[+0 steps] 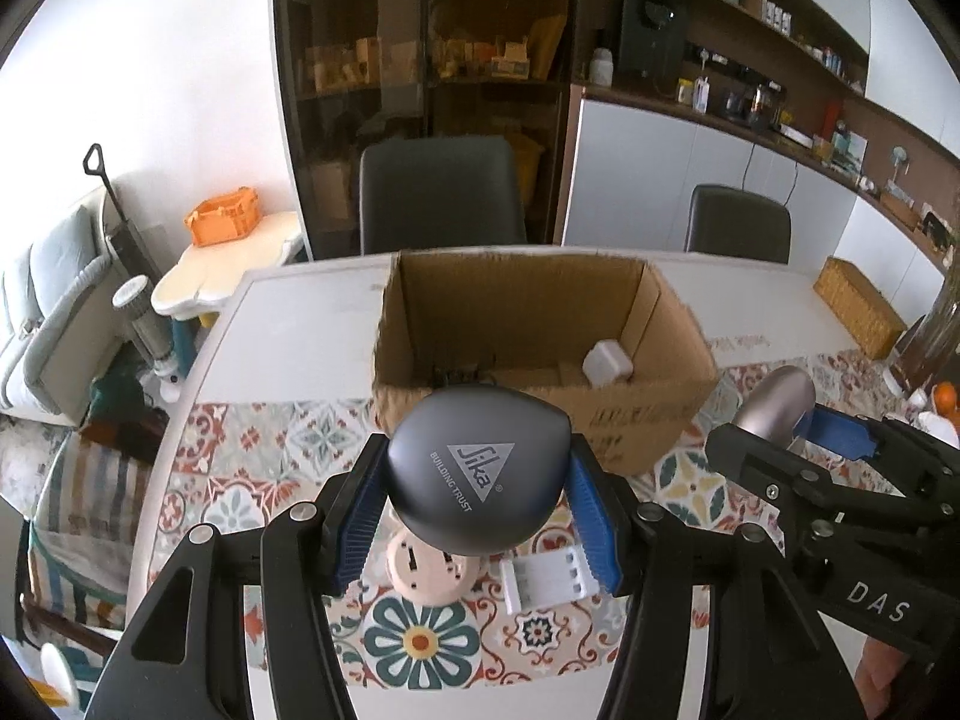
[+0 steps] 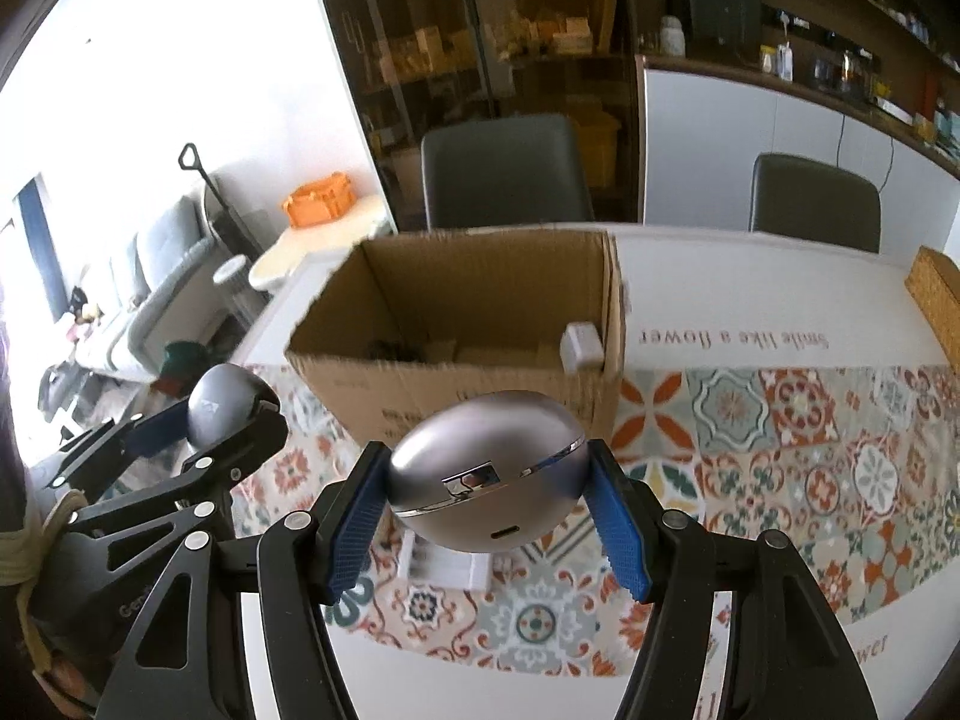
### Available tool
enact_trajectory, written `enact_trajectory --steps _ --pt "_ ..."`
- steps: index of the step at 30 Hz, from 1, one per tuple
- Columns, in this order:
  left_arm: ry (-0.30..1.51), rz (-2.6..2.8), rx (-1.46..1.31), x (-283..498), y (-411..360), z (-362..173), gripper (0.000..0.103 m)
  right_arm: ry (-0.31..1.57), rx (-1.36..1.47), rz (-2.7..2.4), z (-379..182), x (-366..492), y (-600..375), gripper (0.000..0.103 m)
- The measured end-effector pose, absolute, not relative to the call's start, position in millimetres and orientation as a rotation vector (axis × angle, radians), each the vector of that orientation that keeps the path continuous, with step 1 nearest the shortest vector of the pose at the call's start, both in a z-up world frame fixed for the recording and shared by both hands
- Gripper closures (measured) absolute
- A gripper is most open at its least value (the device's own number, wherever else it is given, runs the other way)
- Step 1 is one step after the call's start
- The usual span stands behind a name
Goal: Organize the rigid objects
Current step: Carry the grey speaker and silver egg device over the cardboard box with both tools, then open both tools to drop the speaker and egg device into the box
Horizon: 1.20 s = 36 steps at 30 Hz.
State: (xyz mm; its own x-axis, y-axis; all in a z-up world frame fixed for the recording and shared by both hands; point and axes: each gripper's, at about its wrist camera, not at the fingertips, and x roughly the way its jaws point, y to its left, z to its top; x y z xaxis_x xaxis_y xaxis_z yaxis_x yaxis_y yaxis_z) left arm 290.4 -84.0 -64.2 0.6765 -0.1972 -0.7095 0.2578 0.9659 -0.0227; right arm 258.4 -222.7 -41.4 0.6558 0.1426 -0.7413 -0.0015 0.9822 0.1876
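Squarely between each gripper's blue pads, one rounded case: dark case (image 1: 477, 471), silver case (image 2: 486, 471).

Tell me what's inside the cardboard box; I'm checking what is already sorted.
Inside the cardboard box a white block leans in the right near corner, and something dark lies near the front wall. That wall hides the rest of the floor.

Open-topped cardboard box (image 1: 540, 324) ahead, near wall in the way, bare tabletop (image 2: 750, 294) right
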Motion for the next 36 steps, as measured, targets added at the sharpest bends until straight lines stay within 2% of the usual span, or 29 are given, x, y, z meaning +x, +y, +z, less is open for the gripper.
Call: enact_trajectory --steps 19,36 --pt "0.748 -0.264 0.134 337 -95 -32 0.046 0.767 0.173 0.063 -2 306 -228 0.039" --pt "0.862 -0.25 0.217 402 -112 -54 0.046 0.926 0.179 0.039 -28 370 -237 0.039"
